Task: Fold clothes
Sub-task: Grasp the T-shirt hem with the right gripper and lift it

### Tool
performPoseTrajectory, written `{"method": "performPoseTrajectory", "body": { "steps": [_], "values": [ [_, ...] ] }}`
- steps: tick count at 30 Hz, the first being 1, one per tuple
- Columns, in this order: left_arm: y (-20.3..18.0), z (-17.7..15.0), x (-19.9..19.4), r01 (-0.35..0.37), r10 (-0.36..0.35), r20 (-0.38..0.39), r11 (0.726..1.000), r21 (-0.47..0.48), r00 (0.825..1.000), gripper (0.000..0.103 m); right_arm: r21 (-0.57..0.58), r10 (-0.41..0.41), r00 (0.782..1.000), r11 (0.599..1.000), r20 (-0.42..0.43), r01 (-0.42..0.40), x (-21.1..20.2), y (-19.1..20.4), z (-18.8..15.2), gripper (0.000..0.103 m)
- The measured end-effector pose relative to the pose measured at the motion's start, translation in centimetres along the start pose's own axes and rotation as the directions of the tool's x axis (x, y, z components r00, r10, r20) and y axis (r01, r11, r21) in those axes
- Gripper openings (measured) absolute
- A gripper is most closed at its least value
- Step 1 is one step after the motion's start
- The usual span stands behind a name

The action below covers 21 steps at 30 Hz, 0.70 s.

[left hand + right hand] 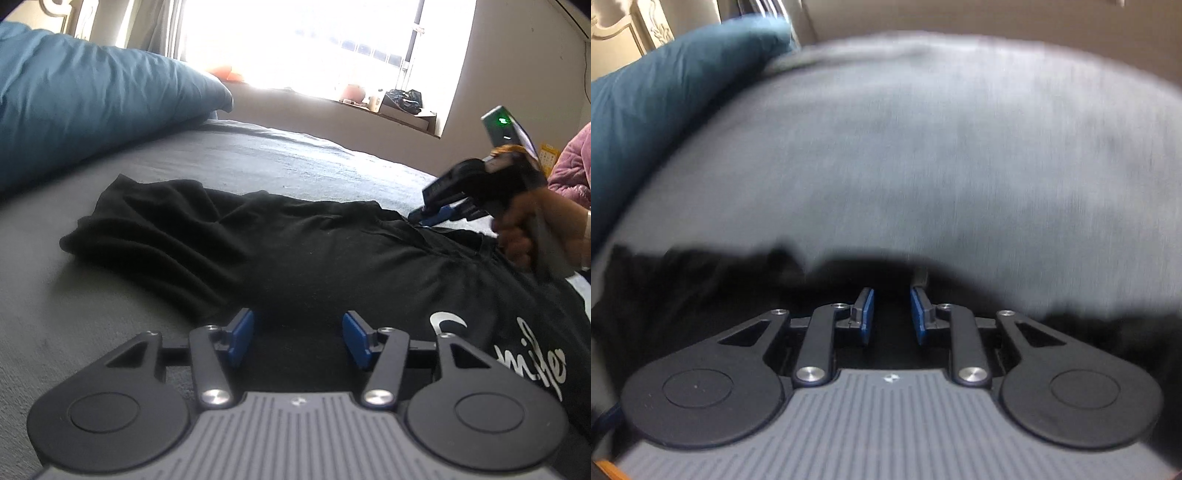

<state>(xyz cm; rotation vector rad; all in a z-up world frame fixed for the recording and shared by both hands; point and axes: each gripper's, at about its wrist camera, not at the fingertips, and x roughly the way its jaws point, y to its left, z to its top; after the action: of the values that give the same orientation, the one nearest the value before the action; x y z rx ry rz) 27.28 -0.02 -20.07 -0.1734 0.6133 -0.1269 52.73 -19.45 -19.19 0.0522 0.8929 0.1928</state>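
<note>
Black shirt (295, 254) lies rumpled on my bed (92, 295); left tool (298, 341) open at its near edge, right tool (892, 312) parted over its far edge, both placed, I judge, to pinch fabric.

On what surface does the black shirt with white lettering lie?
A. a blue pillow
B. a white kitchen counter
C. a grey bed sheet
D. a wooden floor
C: the black shirt is spread on the grey bed sheet, while the blue pillow lies apart behind it, not under it.
</note>
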Motion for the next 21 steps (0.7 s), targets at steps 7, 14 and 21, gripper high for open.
{"method": "performPoseTrajectory", "body": {
  "steps": [7,14,21],
  "values": [
    [0.5,-0.2,-0.2,0.019,-0.019,0.013,0.999,-0.026,1.000,0.056,0.109,0.135,0.991,0.985,-0.011,-0.133,-2.5,0.2,2.2,0.022],
    [1.0,-0.2,-0.3,0.041,-0.040,0.025,0.998,-0.051,0.999,0.055,0.021,0.158,0.972,0.987,-0.171,-0.157,1.9,5.4,2.1,0.021],
    [1.4,-0.3,-0.3,0.059,-0.057,0.034,0.996,-0.071,0.998,0.056,0.151,0.163,0.984,0.973,0.072,-0.172,0.7,4.3,5.1,0.021]
  ]
}}
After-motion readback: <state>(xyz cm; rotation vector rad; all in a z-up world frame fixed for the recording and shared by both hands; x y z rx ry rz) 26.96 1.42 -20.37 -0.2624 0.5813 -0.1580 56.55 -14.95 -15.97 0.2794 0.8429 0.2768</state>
